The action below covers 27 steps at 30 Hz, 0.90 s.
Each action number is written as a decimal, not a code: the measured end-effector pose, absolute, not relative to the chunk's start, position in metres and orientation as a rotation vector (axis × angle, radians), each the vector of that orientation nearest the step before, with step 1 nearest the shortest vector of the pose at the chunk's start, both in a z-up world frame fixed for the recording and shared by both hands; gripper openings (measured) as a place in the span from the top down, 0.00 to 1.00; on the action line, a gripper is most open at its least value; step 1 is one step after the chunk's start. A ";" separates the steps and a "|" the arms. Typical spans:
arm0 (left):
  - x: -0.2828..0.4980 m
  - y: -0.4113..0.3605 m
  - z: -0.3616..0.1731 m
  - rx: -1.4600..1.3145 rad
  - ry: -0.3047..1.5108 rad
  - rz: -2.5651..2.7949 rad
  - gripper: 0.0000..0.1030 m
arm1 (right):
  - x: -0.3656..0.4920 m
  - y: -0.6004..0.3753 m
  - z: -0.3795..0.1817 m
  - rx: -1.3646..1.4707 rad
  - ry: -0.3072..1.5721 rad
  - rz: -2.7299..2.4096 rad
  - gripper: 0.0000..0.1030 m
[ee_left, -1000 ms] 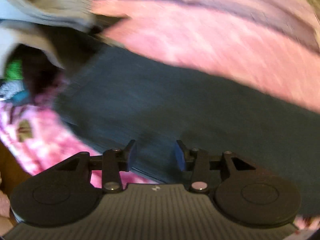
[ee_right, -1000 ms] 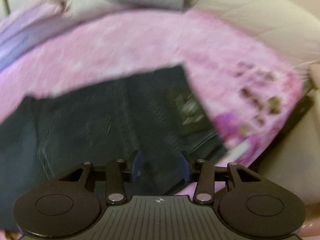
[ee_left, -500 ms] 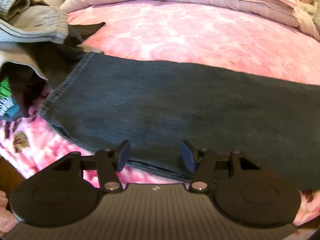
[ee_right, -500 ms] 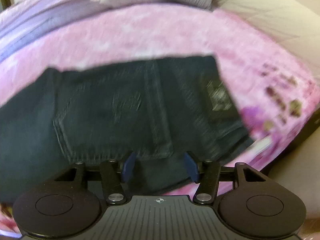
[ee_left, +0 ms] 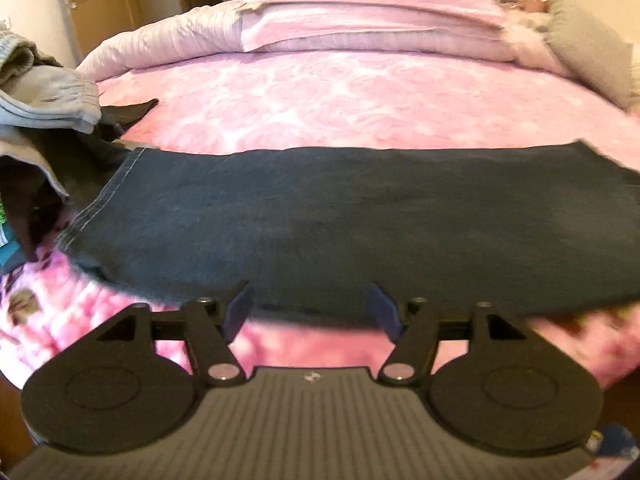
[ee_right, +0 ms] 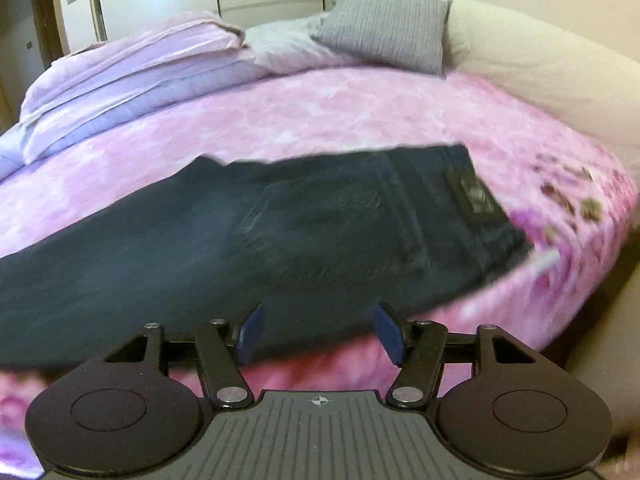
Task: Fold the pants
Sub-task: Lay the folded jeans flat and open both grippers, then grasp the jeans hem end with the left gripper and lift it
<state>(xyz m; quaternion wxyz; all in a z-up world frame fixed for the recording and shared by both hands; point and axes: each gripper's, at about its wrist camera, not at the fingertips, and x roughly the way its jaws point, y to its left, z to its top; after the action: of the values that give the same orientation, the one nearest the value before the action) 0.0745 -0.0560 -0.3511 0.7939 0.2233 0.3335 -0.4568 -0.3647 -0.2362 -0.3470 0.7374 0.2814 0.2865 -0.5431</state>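
Dark blue jeans (ee_left: 340, 216) lie flat across the pink bedspread, folded lengthwise, hem at the left. The right wrist view shows their waist end (ee_right: 360, 232) with a back pocket and a leather label (ee_right: 474, 196). My left gripper (ee_left: 310, 308) hovers just off the near edge of the leg part; its jaws are opening and nothing is between them. Over the near edge below the pocket my right gripper (ee_right: 320, 332) also has its jaws opening, with no cloth pinched between the blue pads.
A heap of grey and dark clothes (ee_left: 44, 96) lies at the left by the hem. Folded pink duvets (ee_left: 372, 16) and a grey pillow (ee_right: 384, 24) sit at the back of the bed (ee_left: 320, 96). A cream headboard (ee_right: 540, 64) curves on the right.
Both grippers have let go of the jeans, widened and pulled back toward the near edge and upward. More of the bed shows. The jeans lie flat where they were.
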 end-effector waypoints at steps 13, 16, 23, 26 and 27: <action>-0.004 0.038 -0.281 0.430 0.641 -1.099 0.19 | -0.357 -0.092 -0.300 0.570 0.613 -1.093 0.42; -0.020 0.045 -0.281 0.475 0.635 -1.109 0.19 | -0.361 -0.078 -0.304 0.596 0.606 -1.077 0.42; -0.040 0.054 -0.292 0.515 0.651 -1.126 0.18 | -0.368 -0.064 -0.310 0.622 0.603 -1.085 0.42; -0.042 0.056 -0.293 0.526 0.652 -1.130 0.18 | -0.370 -0.061 -0.311 0.623 0.602 -1.088 0.42; -0.043 0.056 -0.294 0.527 0.652 -1.131 0.18 | -0.370 -0.060 -0.311 0.625 0.602 -1.089 0.42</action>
<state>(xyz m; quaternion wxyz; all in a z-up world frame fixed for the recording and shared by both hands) -0.0426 0.0562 -0.2938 0.7623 0.2423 0.2999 -0.5199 -0.3700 -0.0605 -0.3109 0.7673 0.2877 0.2773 -0.5015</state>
